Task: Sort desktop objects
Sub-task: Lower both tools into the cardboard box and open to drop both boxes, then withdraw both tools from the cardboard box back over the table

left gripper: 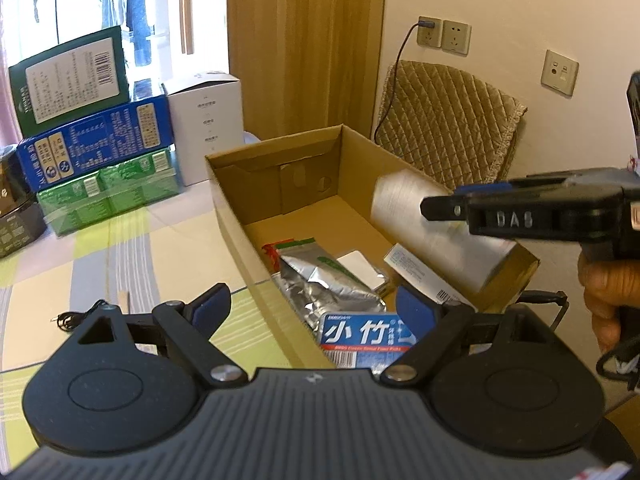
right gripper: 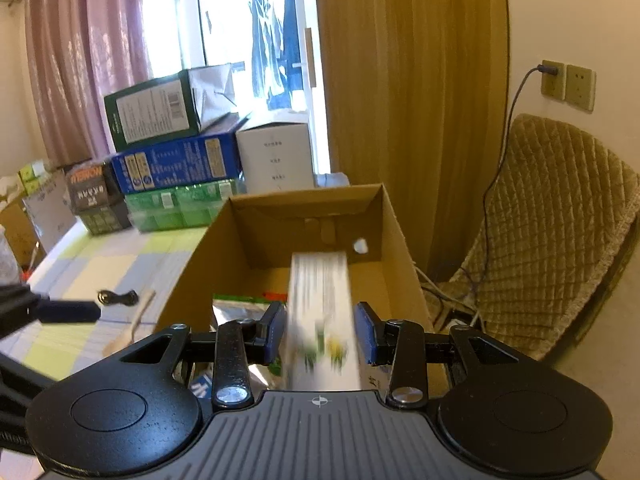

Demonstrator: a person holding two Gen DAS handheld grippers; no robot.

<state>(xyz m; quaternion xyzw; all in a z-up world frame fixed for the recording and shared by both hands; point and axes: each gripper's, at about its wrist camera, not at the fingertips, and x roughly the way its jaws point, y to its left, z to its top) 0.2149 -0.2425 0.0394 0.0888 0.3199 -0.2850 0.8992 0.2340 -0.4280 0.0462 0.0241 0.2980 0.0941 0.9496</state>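
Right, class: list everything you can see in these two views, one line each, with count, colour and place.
Cardboard box: one, brown, open, on the table.
White roll: one, over the box, between the right gripper's fingers; blurred.
Silver foil pouch: one, inside the box.
Blue-and-white packet: one, inside the box, near end.
Stacked cartons: three, dark green over blue over light green, far left.
White carton: one, beside the stack.
Chair: one, tan quilted cover, by the wall.
Left hand-held gripper: one, black, open, above the box's near end.
Right hand-held gripper: one, black, around the roll.
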